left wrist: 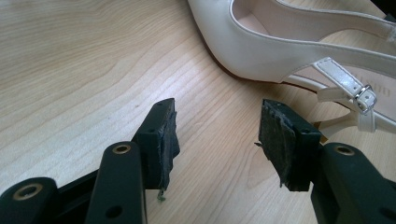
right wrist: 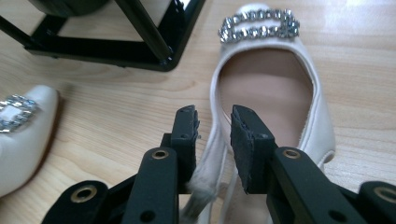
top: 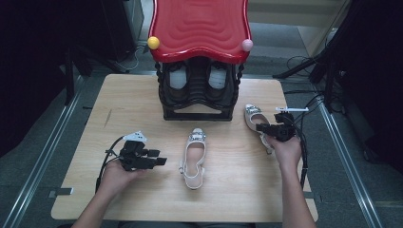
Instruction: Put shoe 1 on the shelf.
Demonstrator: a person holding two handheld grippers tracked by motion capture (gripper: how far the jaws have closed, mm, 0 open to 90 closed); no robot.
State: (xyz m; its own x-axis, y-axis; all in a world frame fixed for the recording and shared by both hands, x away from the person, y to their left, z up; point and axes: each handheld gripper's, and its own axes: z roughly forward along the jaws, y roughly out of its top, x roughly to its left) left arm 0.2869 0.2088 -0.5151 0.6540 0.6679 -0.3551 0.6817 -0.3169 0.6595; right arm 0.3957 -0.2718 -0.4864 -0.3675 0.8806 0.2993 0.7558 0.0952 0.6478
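Observation:
Two white slingback heels with rhinestone buckles lie on the wooden table (top: 133, 104). One heel (top: 195, 159) lies at the middle, the other (top: 254, 118) to the right, near the rack. My left gripper (top: 160, 159) rests on the table left of the middle shoe, open, with bare wood between its jaws (left wrist: 217, 135). That shoe's side and buckled strap (left wrist: 261, 51) lie just beyond the jaws. My right gripper (top: 261, 127) is at the back of the right shoe. Its jaws (right wrist: 215, 126) stand apart astride the left side rim of that shoe (right wrist: 271, 79), with a gap showing at the pads.
A black shoe rack (top: 197, 102) with a red wavy top (top: 199, 26) stands at the table's far middle and holds a dark pair of shoes (top: 178, 83). Its base (right wrist: 116, 46) is close ahead of my right gripper. Metal rails run along both table sides.

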